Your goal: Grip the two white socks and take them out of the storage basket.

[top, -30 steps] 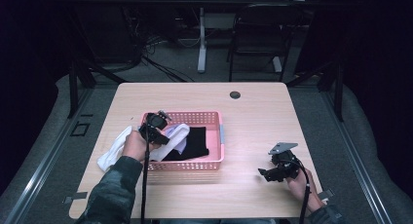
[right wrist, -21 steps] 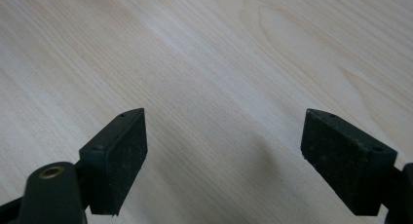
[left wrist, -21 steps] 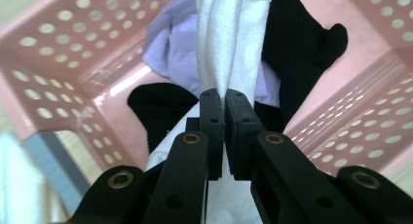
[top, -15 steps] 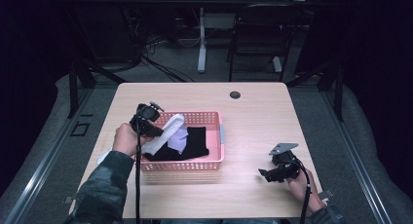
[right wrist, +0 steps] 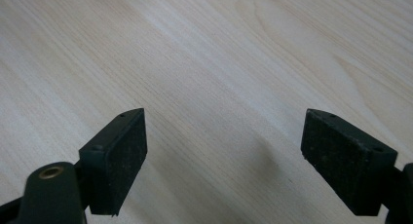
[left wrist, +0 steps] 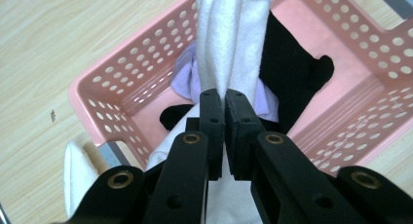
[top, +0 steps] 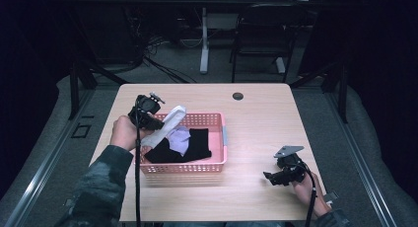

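Two sets of tongs were seen at a wooden surface (top: 256,118); the left tongs (left wrist: 224,98) were clamped tight on a white cloth (left wrist: 229,34), the jaws pressed together with a fold of it pinched between them, while the right tongs (right wrist: 241,160) were held with jaws spread wide and empty above bare wood, well apart from everything else. The cloth was held above the near-left corner of a pink basket (top: 217,160), one end hanging over the left rim by the hand (top: 123,132), the other rising toward the basket's far side; beneath it, inside the basket, a lilac cloth (top: 178,138) and a black cloth (top: 197,143) were lying, the lilac partly over the black.

The white cloth was judged to be light, soft and limp; it would sag and fold from whatever point is gripped, and nothing in it could break. A pinch on a doubled fold, as seen in the left gripper view, was judged secure, since the knit looked thick and unlikely to slip; a grip near one end would let the rest hang straight, whereas a grip at the middle leaves two tails that may catch on the perforated rim. The basket looked light enough to be dragged if the cloth snagged.
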Tool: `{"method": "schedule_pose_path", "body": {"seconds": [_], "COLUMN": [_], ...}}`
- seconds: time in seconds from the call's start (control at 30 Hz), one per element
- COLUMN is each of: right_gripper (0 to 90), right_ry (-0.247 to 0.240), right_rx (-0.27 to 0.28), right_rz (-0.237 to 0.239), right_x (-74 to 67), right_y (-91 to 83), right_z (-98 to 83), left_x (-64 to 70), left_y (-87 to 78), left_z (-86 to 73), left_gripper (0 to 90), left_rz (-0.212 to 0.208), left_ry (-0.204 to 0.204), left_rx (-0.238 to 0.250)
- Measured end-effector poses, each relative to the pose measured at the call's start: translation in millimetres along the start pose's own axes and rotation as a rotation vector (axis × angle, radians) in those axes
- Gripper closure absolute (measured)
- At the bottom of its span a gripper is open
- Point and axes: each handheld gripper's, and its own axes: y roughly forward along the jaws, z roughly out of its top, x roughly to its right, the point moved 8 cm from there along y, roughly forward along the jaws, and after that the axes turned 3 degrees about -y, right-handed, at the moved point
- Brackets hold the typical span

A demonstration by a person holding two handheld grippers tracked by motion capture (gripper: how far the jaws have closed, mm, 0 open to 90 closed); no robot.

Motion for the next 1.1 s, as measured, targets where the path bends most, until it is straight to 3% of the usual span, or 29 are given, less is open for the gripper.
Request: {"method": "schedule_pose_path", "body": {"seconds": [0.2, 0.37, 0.5, 0.7, 0.83, 0.97, 1.1], "right_gripper": [16.2, 16.2, 16.2, 16.2, 16.2, 16.2, 16.2], "right_ry": [0.005, 0.01, 0.001, 0.006, -0.002, -0.008, 0.0], "right_rx": [0.001, -0.001, -0.002, -0.004, -0.014, -0.018, -0.012], "right_rz": [-0.004, -0.01, -0.011, -0.004, -0.016, -0.014, -0.014], "right_x": [-0.8, -0.8, -3.1, -4.2, -2.1, -1.6, -3.1], "right_y": [-1.8, -4.0, -3.1, -1.4, -2.0, -2.8, -0.8], "right_z": [-3.2, -4.6, -3.4, -3.8, -5.2, -4.9, -4.0], "left_x": [-1.5, -10.4, -19.1, -40.3, -55.5, -69.3, -92.4], "left_y": [-8.5, -18.5, -35.7, -49.1, -53.8, -56.5, -55.2], "left_z": [2.7, 3.6, 3.9, -7.8, -18.4, -27.7, -45.2], "left_gripper": [87.2, 87.2, 87.2, 87.2, 87.0, 87.0, 87.1], "left_rz": [0.006, 0.022, 0.038, 0.074, 0.069, 0.09, 0.128], "left_ry": [-0.002, -0.017, -0.03, -0.077, -0.119, -0.151, -0.215], "left_rx": [0.018, 0.029, 0.061, 0.07, 0.083, 0.076, 0.066]}}
